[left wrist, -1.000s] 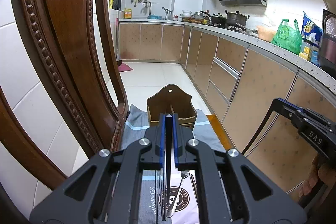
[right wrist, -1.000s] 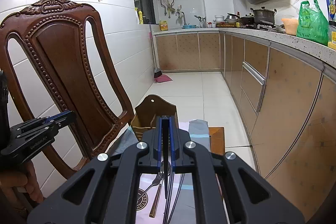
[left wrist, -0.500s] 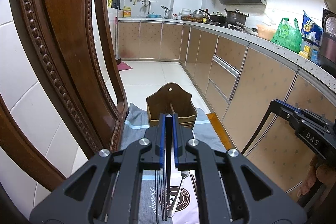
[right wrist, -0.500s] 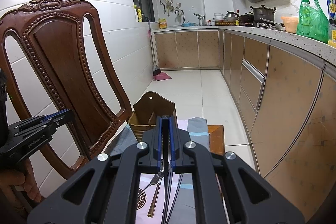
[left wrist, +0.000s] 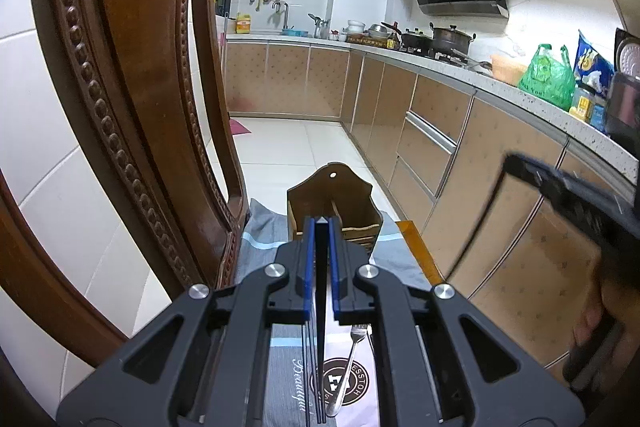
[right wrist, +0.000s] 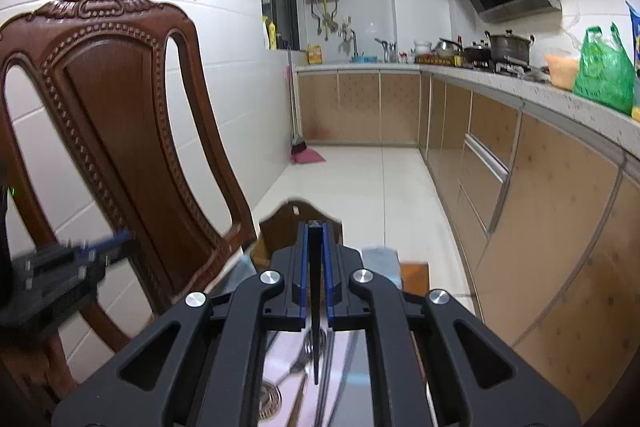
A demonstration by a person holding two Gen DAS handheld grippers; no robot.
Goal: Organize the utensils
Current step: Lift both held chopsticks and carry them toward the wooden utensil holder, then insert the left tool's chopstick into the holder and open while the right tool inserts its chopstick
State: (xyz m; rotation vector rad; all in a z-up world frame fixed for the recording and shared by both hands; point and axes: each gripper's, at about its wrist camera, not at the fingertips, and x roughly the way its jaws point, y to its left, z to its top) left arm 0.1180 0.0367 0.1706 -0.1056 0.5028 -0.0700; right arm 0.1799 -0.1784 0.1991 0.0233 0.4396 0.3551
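Both grippers are hovering over a small cloth-covered worktop (left wrist: 400, 259), jaws pressed together on nothing. The left gripper (left wrist: 321, 223) is pointing at a brown wooden utensil holder (left wrist: 316, 195) with a scalloped back, a hanging hole and a slatted divider, standing at the far edge of the grey striped cloth (left wrist: 260, 227). Below it a shiny metal fork (left wrist: 348, 367) and thin dark chopsticks (left wrist: 308, 367) are lying on a white printed sheet (left wrist: 360, 399) bearing a round brown logo. The right gripper (right wrist: 315, 225) is hanging over the same cutlery. A carved, beaded dark wooden chair back (left wrist: 132, 99) is crowding the left side, standing just beside the holder.
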